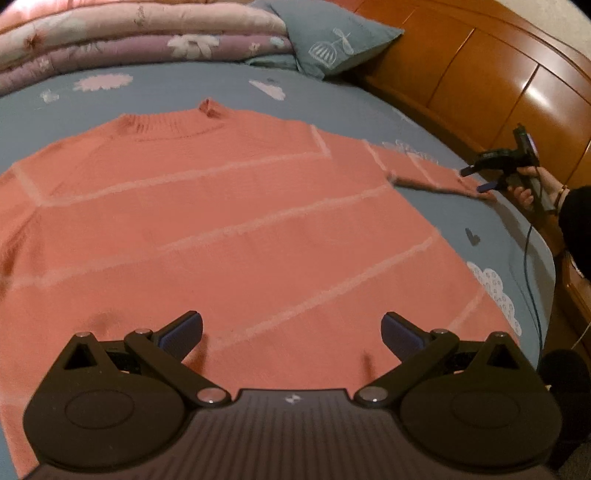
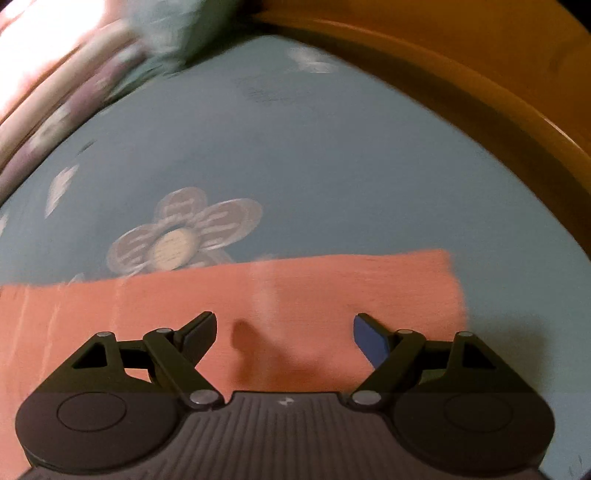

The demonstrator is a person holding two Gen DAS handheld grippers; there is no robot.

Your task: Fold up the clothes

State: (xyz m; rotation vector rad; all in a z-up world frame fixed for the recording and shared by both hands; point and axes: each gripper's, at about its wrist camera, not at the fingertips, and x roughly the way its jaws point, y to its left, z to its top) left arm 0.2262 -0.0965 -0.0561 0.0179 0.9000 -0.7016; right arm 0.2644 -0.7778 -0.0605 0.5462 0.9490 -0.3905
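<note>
A salmon-pink knit sweater (image 1: 229, 221) with pale stripes lies flat on the blue bedsheet (image 1: 184, 88), collar toward the far side. My left gripper (image 1: 291, 328) hovers open over the sweater's hem, nothing between its fingers. The sweater's right sleeve (image 1: 424, 170) stretches out toward the headboard side. My right gripper (image 1: 476, 179), held by a hand, is at the cuff of that sleeve. In the right wrist view, the right gripper (image 2: 284, 332) stands open just above the sleeve (image 2: 258, 295), with the cuff end to the right.
Folded floral quilts (image 1: 140, 33) and a grey-blue pillow (image 1: 332, 37) sit at the far edge of the bed. A wooden headboard (image 1: 498, 85) runs along the right. A cable (image 1: 532, 280) hangs by the bed's right edge.
</note>
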